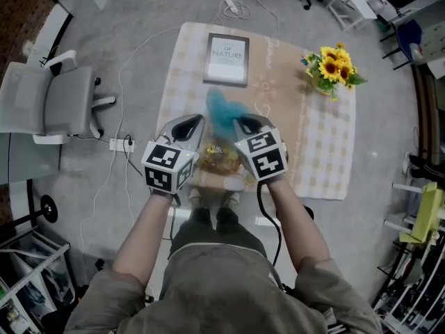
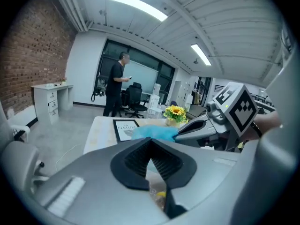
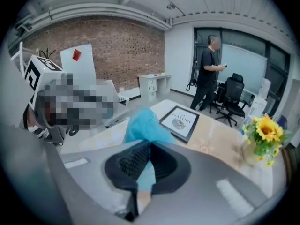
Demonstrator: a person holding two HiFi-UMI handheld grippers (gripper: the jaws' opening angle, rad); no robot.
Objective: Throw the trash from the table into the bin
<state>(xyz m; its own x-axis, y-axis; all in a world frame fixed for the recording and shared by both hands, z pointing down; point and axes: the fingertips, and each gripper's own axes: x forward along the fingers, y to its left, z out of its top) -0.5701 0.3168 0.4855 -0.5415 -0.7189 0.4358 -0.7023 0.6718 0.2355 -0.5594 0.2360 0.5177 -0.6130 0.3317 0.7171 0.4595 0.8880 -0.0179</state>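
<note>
My right gripper (image 1: 240, 122) is shut on a crumpled blue piece of trash (image 1: 222, 111), which sticks up past the jaws (image 3: 140, 125) above the table (image 1: 327, 158). My left gripper (image 1: 200, 119) hovers beside it, its jaws closed at the tips (image 2: 151, 142). A crinkly clear wrapper with yellow in it (image 2: 158, 196) hangs from them. The head view shows the wrapper (image 1: 217, 160) between the two marker cubes, over the table's near edge. In the left gripper view, the right gripper (image 2: 180, 134) and the blue trash (image 2: 152, 131) are just ahead.
A framed print reading NATURE (image 1: 227, 59) lies at the table's far end and a vase of sunflowers (image 1: 332, 68) stands at its right corner. To the left a grey chair (image 1: 55, 103) and a power strip with cables (image 1: 122, 145) occupy the floor. A person (image 2: 116, 83) stands far back.
</note>
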